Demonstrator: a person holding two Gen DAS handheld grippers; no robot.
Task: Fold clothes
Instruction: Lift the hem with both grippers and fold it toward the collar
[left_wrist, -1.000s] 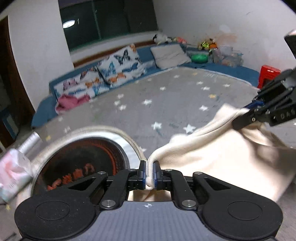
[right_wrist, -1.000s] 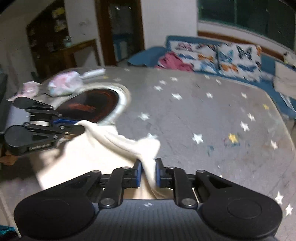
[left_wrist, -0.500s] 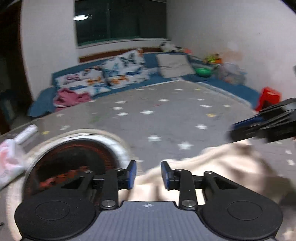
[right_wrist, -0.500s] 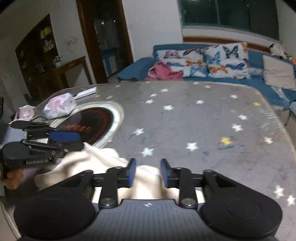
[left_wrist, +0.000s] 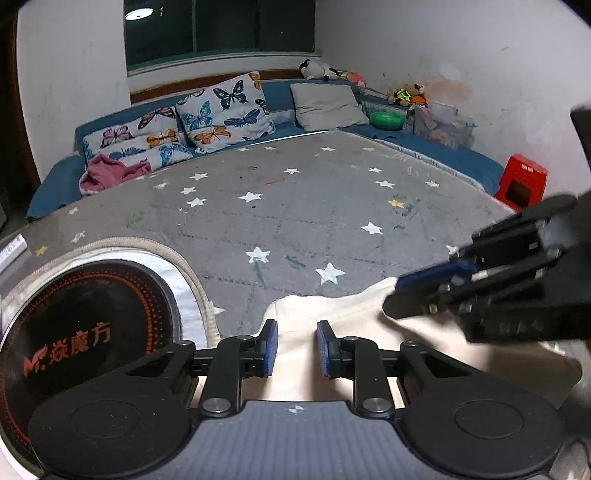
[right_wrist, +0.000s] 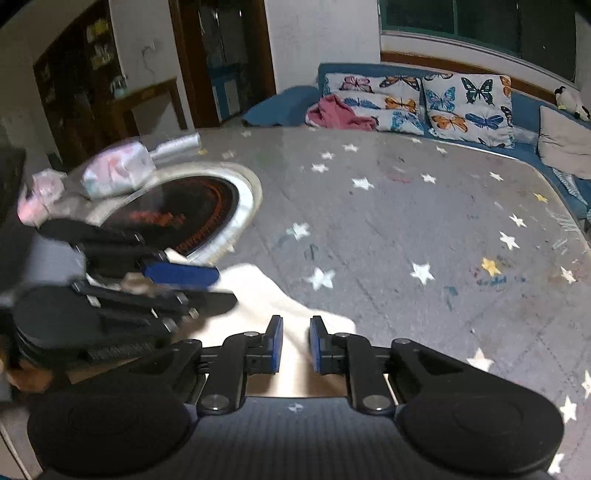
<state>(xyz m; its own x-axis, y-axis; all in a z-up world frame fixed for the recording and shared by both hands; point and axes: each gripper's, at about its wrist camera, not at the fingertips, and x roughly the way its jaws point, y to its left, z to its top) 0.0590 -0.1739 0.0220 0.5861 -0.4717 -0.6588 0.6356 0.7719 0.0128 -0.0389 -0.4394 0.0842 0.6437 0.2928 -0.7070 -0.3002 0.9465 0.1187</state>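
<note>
"焱魔方" on black cooktop (left_wrist: 85, 328)

Each hand-held tool was a matte black two-finger gripper: the left gripper (left_wrist: 294, 347) and the right gripper (right_wrist: 296, 345) shared one build. A grey ribbed body with a small white crosshair mark sat between two round black discs, and angular black linkage arms with silver screw heads led forward to the fingers. The fingers carried flat, ribbed blue pads (left_wrist: 270, 345), and seen side-on, the right gripper showed stacked black bars with small silver bolts.
</note>
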